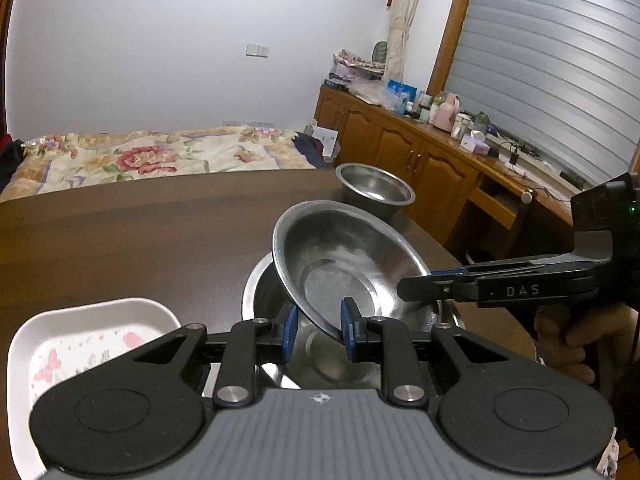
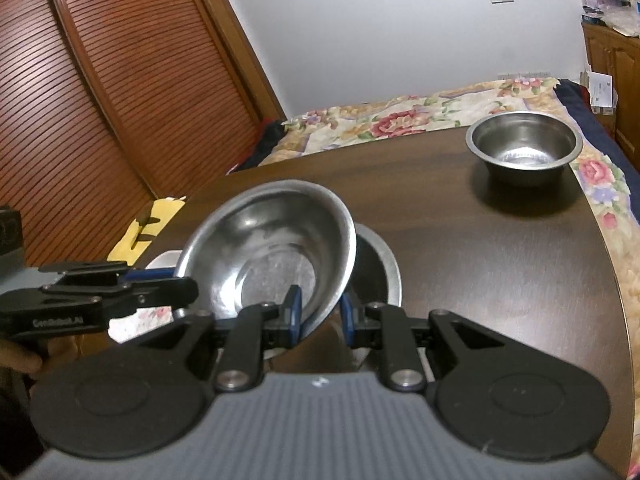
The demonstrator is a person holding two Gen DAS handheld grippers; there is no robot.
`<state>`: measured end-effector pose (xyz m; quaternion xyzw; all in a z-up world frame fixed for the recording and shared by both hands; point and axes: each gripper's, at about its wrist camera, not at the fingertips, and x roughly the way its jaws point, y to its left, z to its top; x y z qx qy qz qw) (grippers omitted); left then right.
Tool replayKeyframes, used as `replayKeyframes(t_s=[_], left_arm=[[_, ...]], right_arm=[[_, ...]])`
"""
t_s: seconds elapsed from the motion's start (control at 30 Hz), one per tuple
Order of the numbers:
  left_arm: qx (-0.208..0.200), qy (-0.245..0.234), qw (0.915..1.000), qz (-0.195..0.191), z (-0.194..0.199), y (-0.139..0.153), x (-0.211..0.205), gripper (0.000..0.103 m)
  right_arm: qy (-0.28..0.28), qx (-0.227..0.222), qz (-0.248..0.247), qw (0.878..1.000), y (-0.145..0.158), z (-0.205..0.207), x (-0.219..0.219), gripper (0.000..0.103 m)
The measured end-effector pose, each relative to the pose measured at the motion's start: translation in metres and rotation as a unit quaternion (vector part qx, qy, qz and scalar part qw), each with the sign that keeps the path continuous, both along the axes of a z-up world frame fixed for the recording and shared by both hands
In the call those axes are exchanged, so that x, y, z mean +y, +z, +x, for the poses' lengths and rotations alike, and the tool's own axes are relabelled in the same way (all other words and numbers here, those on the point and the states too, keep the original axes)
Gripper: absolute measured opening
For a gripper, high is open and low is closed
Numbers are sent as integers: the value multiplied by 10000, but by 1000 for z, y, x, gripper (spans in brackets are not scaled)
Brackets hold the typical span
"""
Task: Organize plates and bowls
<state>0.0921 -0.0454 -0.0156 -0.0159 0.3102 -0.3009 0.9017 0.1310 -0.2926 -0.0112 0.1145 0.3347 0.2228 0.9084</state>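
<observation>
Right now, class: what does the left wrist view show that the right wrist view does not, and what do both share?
Only the left wrist view: the wooden cabinets and the window blinds.

Only the right wrist view: the louvred wardrobe doors and a yellow paper beside the table.

Both: the tilted steel bowl held above a second steel bowl, with the left gripper and right gripper at its rim, the small steel bowl, the white floral tray, the brown table and the bed.

Silver steel bowls, dark brown table, floral white tray
</observation>
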Motion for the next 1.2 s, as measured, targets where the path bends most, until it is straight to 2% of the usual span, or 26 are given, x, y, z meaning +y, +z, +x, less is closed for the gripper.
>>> replayKeyframes(t_s=[0.27, 0.5, 0.77, 0.9, 1.2], left_arm=[[-49, 26, 9994, 335, 0, -11, -7, 25], [-129, 44, 9984, 550, 3, -18, -10, 25], [-174, 56, 9980, 600, 3, -22, -10, 25], [-189, 81, 9978, 628, 3, -23, -10, 25], [-213, 93, 9973, 696, 4, -24, -14, 24]], right_arm=[[28, -89, -336, 9994, -5, -3, 6, 22], [87, -319, -942, 9950, 0, -7, 14, 22], [121, -383, -1207, 9919, 3, -7, 18, 21], [161, -390, -1294, 9907, 4, -9, 17, 17], [117, -396, -1248, 9913, 5, -7, 13, 11]])
